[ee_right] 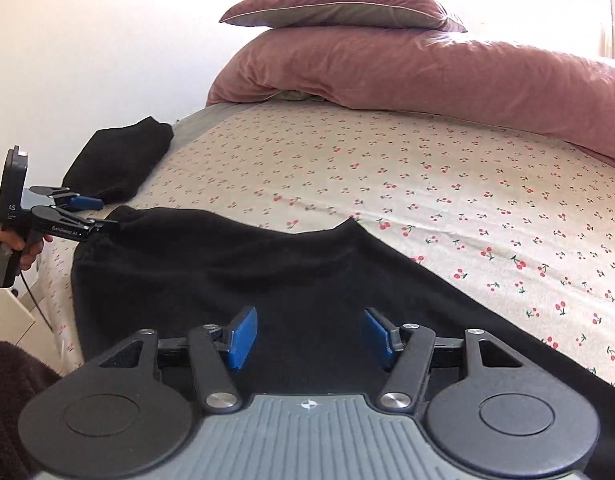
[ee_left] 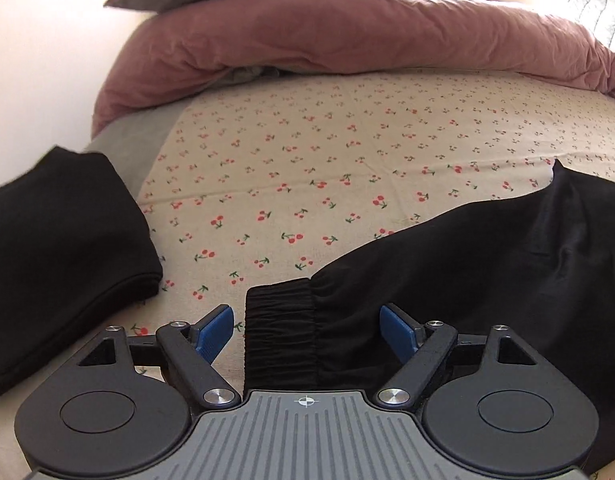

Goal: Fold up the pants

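Two black garments lie on the cherry-print sheet (ee_left: pixel 307 152): the pants (ee_right: pixel 267 280), spread across the lower half of the right wrist view, and a folded black piece (ee_right: pixel 119 160) at the left edge of the bed, upper left in that view. In the left wrist view the pants (ee_left: pixel 507 260) fill the right side, and their gathered elastic cuff (ee_left: pixel 279 332) lies at the lower centre, between the blue pads (ee_left: pixel 213 332) of the left gripper (ee_left: pixel 307 336). Those pads stand wide apart and clear of the cloth on both sides, so the tool is open and holds nothing. The folded black piece (ee_left: pixel 55 260) sits at the left of that frame, near the gripper but apart from it. The right gripper (ee_right: pixel 309 336) is also open, its blue pads (ee_right: pixel 243 336) parted above the black fabric without pinching it. At the left edge of the right wrist view the left gripper (ee_right: pixel 103 212) shows from the side, held by a hand (ee_right: pixel 11 248), its fingers reaching over the end of the pants. A pink duvet (ee_right: pixel 427 68) and a pillow (ee_right: pixel 339 8) are piled at the top of both frames.
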`<state>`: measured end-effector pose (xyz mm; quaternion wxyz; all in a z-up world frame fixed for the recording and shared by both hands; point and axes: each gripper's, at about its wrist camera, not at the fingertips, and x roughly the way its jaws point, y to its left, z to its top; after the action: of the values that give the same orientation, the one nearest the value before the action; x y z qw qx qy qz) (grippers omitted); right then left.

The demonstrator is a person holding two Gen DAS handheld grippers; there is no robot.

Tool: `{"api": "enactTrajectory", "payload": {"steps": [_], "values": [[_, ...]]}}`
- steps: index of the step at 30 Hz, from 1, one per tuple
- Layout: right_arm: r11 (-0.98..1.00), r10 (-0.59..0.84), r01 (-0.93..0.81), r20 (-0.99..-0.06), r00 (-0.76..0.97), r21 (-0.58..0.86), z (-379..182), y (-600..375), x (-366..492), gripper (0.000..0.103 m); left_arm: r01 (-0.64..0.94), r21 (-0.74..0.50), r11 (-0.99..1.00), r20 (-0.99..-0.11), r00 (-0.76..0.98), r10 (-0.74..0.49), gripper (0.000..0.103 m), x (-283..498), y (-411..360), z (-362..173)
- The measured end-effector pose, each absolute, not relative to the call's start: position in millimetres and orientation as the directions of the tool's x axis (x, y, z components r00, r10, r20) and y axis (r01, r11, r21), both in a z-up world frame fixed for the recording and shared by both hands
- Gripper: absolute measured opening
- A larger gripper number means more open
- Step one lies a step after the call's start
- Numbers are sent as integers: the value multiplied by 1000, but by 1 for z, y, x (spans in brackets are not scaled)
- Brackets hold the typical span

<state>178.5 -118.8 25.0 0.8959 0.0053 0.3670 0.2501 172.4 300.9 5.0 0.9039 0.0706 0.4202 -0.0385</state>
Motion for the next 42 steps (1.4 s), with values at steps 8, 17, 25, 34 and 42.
{"api": "enactTrajectory", "payload": {"steps": [8, 17, 25, 34, 42], "values": [[902, 396, -404, -668, 630, 153, 4, -103, 240, 61, 102, -288, 952, -745, 600, -290, 77, 191, 362, -36], [917, 387, -336, -684, 619, 215, -34, -94, 312, 27, 85, -255, 963, -712, 658, -246, 39, 180, 349, -35], [922, 371, -349, -640, 673, 167, -35, -81, 306, 1, 37, -50, 998, -704, 708, -62, 48, 171, 322, -29], [965, 226, -255, -653, 723, 52, 7, -112, 262, 44, 22, 17, 1000, -640, 769, -6, 77, 160, 275, 26], [990, 117, -140, -722, 682, 29, 2, -170, 189, 59, 250, -112, 962, -712, 655, -253, 82, 176, 149, 19]]}}
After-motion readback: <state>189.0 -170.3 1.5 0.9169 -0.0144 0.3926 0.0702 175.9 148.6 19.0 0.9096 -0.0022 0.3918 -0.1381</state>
